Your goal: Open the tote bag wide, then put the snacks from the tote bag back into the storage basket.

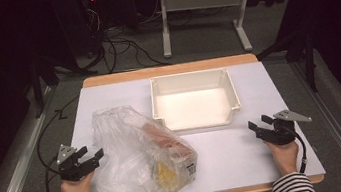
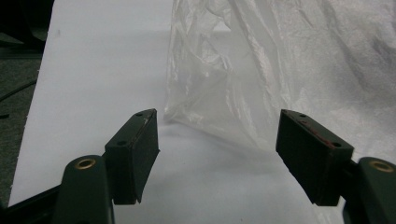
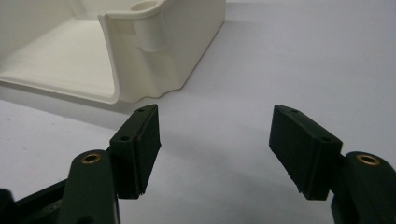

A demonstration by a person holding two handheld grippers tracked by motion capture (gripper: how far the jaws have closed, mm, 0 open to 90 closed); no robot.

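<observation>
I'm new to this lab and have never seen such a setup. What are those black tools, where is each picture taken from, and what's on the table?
A person in striped sleeves holds a hand tool in each hand: the left gripper and the right gripper, each with two black jaws. One camera looks down from above; the other two ride on the grippers and look along their jaws. On the white table lie a clear plastic bag with food inside and an empty cream-coloured bin. The left gripper view faces the bag, the right gripper view the bin. Both grippers are open and hold nothing.
</observation>
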